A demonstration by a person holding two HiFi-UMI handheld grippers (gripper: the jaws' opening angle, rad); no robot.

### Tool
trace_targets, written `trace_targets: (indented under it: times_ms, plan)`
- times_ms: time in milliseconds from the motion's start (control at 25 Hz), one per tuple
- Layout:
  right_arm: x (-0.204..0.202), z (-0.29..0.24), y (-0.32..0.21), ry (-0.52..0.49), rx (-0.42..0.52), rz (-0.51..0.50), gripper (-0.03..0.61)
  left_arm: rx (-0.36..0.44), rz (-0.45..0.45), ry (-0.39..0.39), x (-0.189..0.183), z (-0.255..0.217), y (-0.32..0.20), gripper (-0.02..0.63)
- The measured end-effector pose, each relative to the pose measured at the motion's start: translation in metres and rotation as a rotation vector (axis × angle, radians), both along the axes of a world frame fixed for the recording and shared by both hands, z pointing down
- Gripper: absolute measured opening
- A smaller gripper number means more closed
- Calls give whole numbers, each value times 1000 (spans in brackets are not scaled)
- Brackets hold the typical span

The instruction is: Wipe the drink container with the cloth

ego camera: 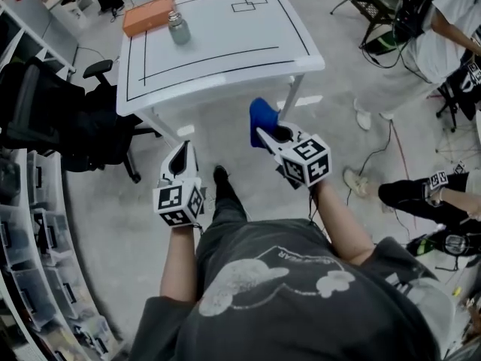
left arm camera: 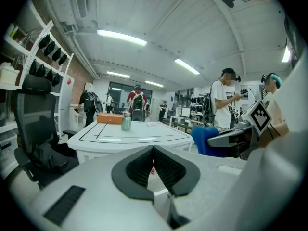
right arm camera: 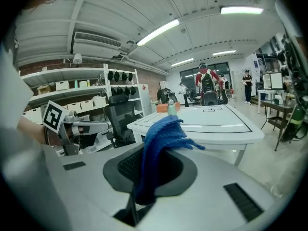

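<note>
Grey shirt fills the head view's foot; beyond it, the left gripper is clenched empty and the right gripper grasps a blue cloth. A cylindrical metal container stands on the glossy white surface (beside an orange box), well apart from both. Left gripper view: ribbed black pads meet. Right gripper view alone shows the cloth's chunky knit.

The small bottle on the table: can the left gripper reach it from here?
Probably not yet. The left gripper, jaws shut, hangs short of the table, and the bottle stands toward its far side. Nothing blocks the way.
</note>
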State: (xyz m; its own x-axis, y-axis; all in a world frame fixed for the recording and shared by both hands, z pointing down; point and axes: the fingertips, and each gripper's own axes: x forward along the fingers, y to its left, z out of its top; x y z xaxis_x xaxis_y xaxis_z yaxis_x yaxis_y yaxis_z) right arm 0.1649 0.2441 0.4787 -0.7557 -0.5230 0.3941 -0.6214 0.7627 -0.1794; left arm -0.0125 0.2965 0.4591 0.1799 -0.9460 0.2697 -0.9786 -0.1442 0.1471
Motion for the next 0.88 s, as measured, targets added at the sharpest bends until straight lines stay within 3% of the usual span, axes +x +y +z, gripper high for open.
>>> trace_targets:
  times_ms: [520,880]
  plan:
    - [-60,-9,-179,50,-10,137,45,11,89,50,-81,-7,-197,2]
    - [-98,-22,-273,53,16,214,46,8,167,70,-115,-4,-294,2]
